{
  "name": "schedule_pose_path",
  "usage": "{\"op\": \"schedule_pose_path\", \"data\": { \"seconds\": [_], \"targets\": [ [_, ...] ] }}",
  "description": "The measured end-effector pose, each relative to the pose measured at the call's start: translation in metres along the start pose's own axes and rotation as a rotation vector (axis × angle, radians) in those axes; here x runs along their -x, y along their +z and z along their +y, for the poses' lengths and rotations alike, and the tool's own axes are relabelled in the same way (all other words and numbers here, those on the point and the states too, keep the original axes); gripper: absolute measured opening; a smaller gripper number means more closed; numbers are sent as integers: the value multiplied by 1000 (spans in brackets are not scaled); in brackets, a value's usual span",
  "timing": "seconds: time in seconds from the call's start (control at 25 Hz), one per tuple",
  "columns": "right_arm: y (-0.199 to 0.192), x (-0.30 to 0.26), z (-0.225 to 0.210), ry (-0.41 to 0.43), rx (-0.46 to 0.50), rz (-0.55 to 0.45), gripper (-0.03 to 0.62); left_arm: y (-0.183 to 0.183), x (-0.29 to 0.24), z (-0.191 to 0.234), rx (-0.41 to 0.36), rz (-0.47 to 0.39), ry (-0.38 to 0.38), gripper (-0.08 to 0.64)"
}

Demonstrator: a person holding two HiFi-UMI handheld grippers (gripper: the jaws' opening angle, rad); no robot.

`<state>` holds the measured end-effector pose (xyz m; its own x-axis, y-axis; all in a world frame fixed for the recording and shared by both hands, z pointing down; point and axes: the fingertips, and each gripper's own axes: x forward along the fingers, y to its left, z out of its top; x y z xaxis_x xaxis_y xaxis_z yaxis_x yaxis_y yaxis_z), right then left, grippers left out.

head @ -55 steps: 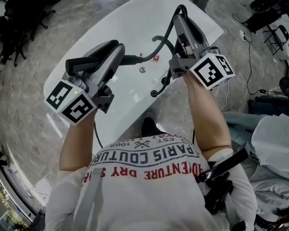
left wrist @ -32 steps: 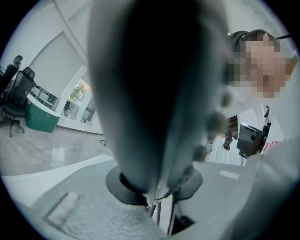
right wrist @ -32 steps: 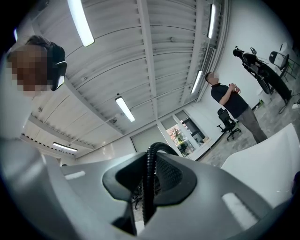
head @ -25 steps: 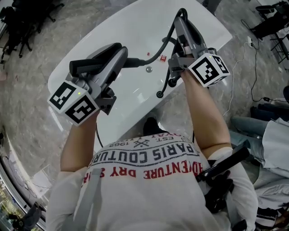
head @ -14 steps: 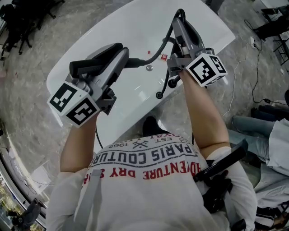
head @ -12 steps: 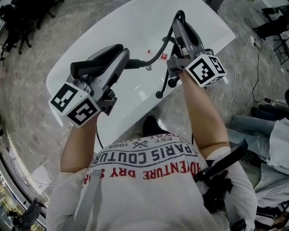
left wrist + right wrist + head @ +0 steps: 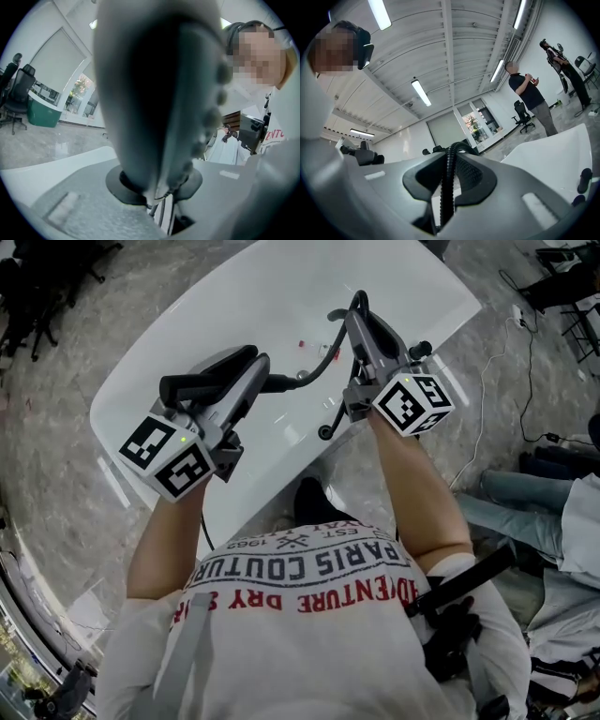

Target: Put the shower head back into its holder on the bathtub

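The black shower head (image 7: 211,379) lies level over the white bathtub (image 7: 281,287), and my left gripper (image 7: 255,369) is shut on it. In the left gripper view the shower head (image 7: 154,93) fills the frame, standing up out of the left gripper (image 7: 157,197). Its black ribbed hose (image 7: 323,357) runs right to my right gripper (image 7: 354,317), which is shut on it. In the right gripper view the hose (image 7: 449,164) rises between the pads of the right gripper (image 7: 446,201). Black fittings (image 7: 325,432) stand on the tub's near rim below the right gripper.
A black knob (image 7: 419,350) sits on the tub rim at the right. Cables (image 7: 487,390) trail over the marble floor to the right of the tub. A person (image 7: 532,98) stands beyond the tub, with office chairs (image 7: 522,119) nearby. Someone's legs (image 7: 525,512) are at the right.
Both grippers have come down a little toward the tub, still holding the shower head and the hose. The right gripper has dropped more than the left.
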<state>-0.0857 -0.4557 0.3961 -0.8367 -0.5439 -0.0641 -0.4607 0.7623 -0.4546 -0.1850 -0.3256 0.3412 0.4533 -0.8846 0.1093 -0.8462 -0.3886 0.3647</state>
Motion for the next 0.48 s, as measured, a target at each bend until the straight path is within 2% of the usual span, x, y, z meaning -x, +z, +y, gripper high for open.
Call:
{"op": "schedule_pose_path", "data": {
  "seconds": [0.24, 0.48],
  "targets": [
    [-24, 25, -5, -23, 20, 60, 63, -14, 0, -3, 13, 18, -13, 83],
    [-59, 51, -2, -17, 48, 163, 63, -26, 2, 3, 25, 36, -7, 83]
  ]
}}
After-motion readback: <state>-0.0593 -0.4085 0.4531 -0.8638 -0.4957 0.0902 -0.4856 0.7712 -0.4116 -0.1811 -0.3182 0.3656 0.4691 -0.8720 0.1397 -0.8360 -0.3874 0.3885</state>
